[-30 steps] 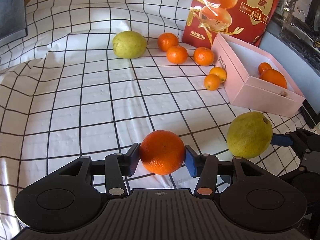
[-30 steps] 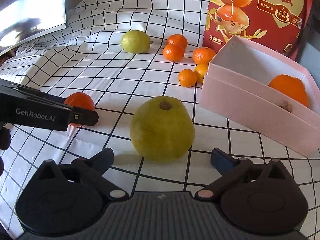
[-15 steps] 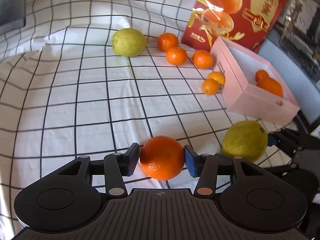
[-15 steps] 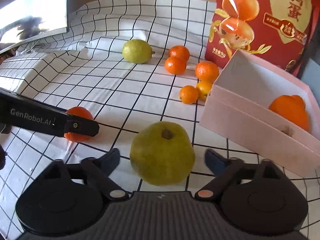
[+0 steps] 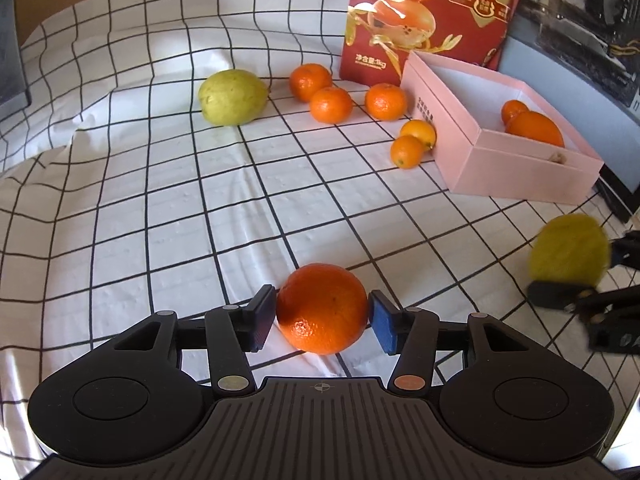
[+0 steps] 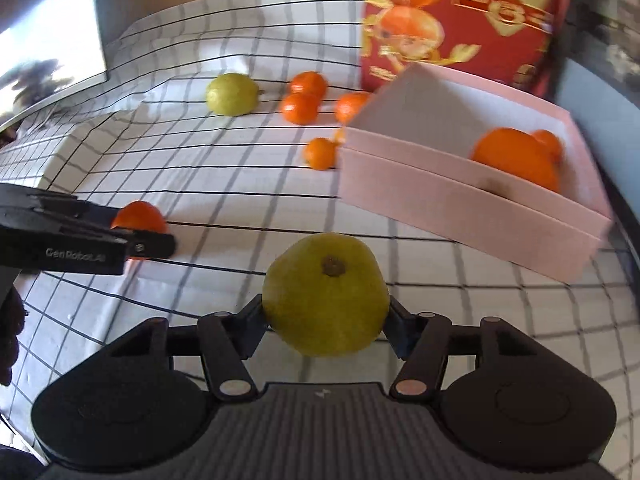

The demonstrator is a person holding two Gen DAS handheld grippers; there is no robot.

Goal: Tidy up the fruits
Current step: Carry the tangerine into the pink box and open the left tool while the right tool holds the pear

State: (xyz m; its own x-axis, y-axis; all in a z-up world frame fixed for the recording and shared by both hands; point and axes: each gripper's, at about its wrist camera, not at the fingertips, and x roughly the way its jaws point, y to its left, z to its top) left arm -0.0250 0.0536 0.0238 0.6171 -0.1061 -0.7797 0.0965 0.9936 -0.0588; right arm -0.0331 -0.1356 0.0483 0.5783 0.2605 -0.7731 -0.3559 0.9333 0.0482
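Observation:
My left gripper [image 5: 322, 320] is shut on a large orange [image 5: 322, 308] just above the checked cloth. My right gripper [image 6: 326, 320] is shut on a yellow-green pear [image 6: 326, 294] and holds it off the cloth; the pear shows blurred at the right of the left wrist view [image 5: 568, 254]. A pink box [image 5: 516, 168] at the right holds an orange [image 5: 534, 128] and a small mandarin [image 5: 513, 110]. A second pear [image 5: 234, 97] lies at the back. Several mandarins [image 5: 331, 104] and two small kumquats [image 5: 408, 151] lie by the box.
A red printed bag [image 5: 420, 16] stands behind the box. A dark screen edge [image 5: 10, 40] is at the far left. The checked cloth [image 5: 160, 208] is wrinkled at the left. In the right wrist view the left gripper [image 6: 80, 240] reaches in from the left.
The right gripper has closed on the pear and lifted it, moving right and toward the box. The left gripper still holds the orange and has shifted slightly.

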